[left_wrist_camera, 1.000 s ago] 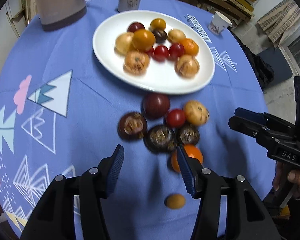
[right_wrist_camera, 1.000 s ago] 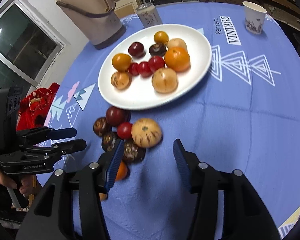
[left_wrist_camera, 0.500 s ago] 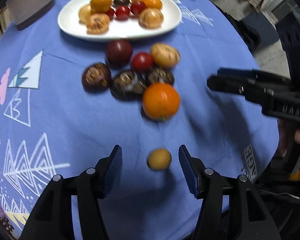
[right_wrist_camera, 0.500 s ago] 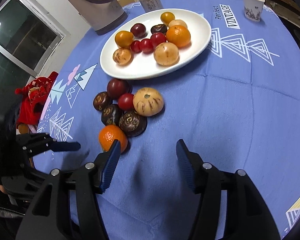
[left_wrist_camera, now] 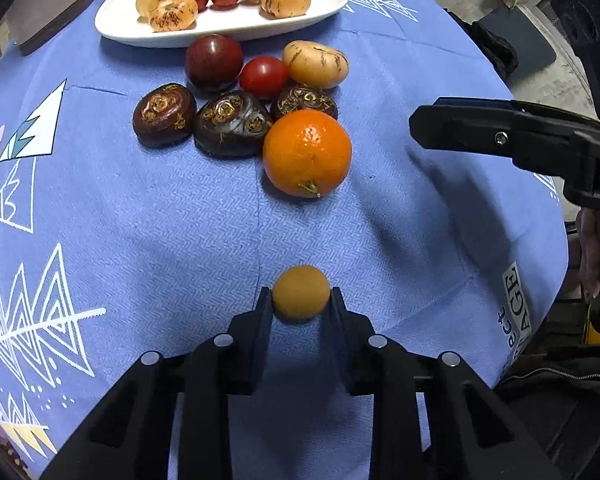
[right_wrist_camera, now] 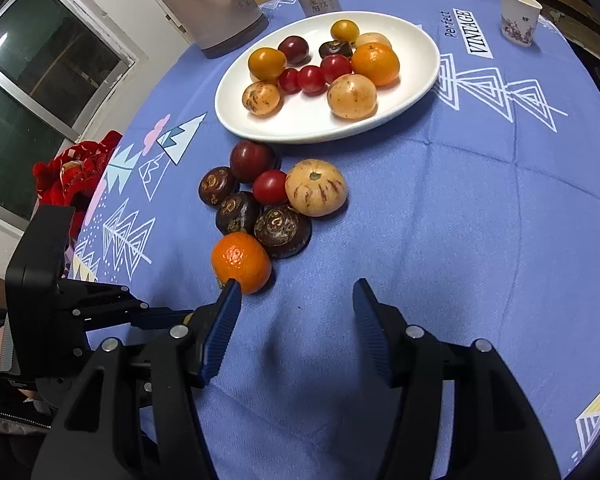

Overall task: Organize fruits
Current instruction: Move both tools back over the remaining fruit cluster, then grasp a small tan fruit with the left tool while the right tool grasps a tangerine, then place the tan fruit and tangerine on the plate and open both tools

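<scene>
A small tan fruit (left_wrist_camera: 299, 292) is clamped between the fingers of the left hand-held gripper (left_wrist_camera: 299, 301), low on the blue-clothed desk (left_wrist_camera: 140, 216).

Beyond it, an orange (left_wrist_camera: 307, 153) is seen touching a loose cluster of dark brown fruits, a red tomato (left_wrist_camera: 263, 76) and a striped pale fruit (left_wrist_camera: 315, 63), short of the white plate (right_wrist_camera: 420, 60) piled with more fruit. The right hand-held gripper (right_wrist_camera: 296, 316) is held wide apart over bare cloth, just beside the orange, with nothing gripped.
</scene>
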Demonstrator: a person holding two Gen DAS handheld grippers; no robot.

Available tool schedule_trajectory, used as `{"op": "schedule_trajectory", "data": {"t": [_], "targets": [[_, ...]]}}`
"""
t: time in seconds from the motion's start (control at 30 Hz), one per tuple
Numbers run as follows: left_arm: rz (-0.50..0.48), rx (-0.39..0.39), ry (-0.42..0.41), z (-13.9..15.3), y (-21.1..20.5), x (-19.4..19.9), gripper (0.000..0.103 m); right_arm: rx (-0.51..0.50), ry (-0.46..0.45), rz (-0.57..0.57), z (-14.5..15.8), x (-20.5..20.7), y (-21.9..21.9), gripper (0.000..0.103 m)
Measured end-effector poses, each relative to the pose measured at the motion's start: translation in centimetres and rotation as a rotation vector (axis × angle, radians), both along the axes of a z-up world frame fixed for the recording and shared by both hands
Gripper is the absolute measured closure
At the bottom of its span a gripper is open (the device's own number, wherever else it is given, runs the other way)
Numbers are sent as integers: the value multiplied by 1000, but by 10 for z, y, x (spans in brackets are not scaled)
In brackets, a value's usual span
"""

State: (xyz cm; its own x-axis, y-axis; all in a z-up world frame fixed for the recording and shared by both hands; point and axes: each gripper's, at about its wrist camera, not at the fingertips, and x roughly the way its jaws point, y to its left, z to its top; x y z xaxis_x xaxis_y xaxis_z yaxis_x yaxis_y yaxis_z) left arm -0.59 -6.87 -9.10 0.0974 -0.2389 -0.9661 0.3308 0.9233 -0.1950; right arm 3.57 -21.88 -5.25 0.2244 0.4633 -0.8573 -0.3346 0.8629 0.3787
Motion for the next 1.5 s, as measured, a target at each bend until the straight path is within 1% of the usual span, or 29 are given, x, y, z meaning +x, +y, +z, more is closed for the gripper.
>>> {"op": "schedule_trajectory", "data": {"t": [0.1, 0.3, 0.4, 0.47, 0.5, 0.53, 0.6, 0.63, 0.8, 0.9, 1.0, 1.17, 1.33, 1.43, 1.5], "targets": [[43, -1, -2, 0, 12, -1, 75, -11, -9, 45, -1, 0, 14, 46], [114, 3, 3, 0, 36, 1, 74, 19, 31, 112, -15, 5, 51, 46], [129, -7, 5, 0, 39, 1, 75, -10, 19, 132, -19, 7, 65, 45], [135, -15, 4, 0, 41, 1, 74, -69, -30, 156, -19, 7, 76, 51], [138, -20, 5, 0, 40, 3, 74, -96, -45, 169, -20, 6, 79, 56], [143, -27, 7, 0, 42, 3, 74, -130, -70, 189, -21, 5, 84, 59], [149, -34, 11, 2, 43, 6, 74, -147, -84, 206, -23, 3, 87, 59], [152, -37, 12, 2, 44, 7, 74, -141, -76, 210, -24, 3, 86, 59], [152, -38, 14, 4, 47, 10, 74, -81, -12, 180, -27, 5, 78, 60], [142, -30, 17, 5, 45, 11, 74, 4, 22, 125, -18, 4, 57, 60], [145, -27, 2, 10, 46, 13, 74, 27, 28, 88, -10, 3, 41, 60], [141, -37, -44, 27, 49, 21, 74, 64, 3, 21, 8, 8, 17, 60], [147, -52, -102, 52, 49, 37, 74, 121, -31, -36, 29, 25, 1, 60], [150, -69, -138, 68, 52, 54, 74, 147, -65, -58, 44, 37, -5, 60], [148, -67, -163, 76, 50, 64, 74, 155, -87, -72, 52, 47, -8, 60]]}}
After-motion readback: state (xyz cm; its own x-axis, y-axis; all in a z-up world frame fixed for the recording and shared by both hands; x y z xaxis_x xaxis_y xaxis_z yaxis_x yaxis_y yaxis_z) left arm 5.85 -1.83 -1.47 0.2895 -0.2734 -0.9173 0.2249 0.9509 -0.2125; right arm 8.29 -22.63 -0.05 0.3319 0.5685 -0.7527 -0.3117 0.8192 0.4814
